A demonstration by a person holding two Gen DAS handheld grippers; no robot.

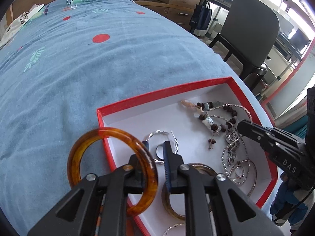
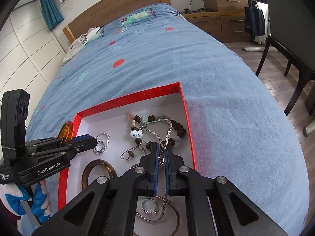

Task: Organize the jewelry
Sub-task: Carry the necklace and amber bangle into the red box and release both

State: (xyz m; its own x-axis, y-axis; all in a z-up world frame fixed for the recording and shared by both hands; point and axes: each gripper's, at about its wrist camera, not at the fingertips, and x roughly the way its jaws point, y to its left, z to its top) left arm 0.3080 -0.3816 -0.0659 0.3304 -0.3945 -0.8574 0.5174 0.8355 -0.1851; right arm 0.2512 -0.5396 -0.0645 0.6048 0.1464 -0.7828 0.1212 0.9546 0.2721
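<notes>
A red-rimmed box [image 1: 198, 87] of jewelry sits on a blue bedspread [image 1: 98, 68] as two hand-held grippers reach into it from the near side. The left wrist view shows the left gripper [image 1: 155, 147] with its jaws standing apart and an amber bangle [image 1: 110, 169] hooked over the left-hand finger, hanging across the box's near-left rim; the pads do not press on it. That view also takes in small silver hoops [image 1: 163, 137] ahead of the fingertips, a second, darker bangle [image 1: 171, 206] on the box floor, and a wooden bead bracelet [image 1: 216, 118] toward the far corner. The right wrist view shows what the other cannot: the right gripper [image 2: 161, 147] with its blue pads nearly together, pinching a silver chain necklace [image 2: 167, 133] that runs from between them out across the beads. Below its jaws lie a silver ring [image 2: 149, 206] and a large thin hoop [image 2: 177, 216]. A blue-and-white glove [image 2: 39, 202] grips the left tool's handle at that view's edge. A grey chair [image 1: 250, 29] stands beside the bed
</notes>
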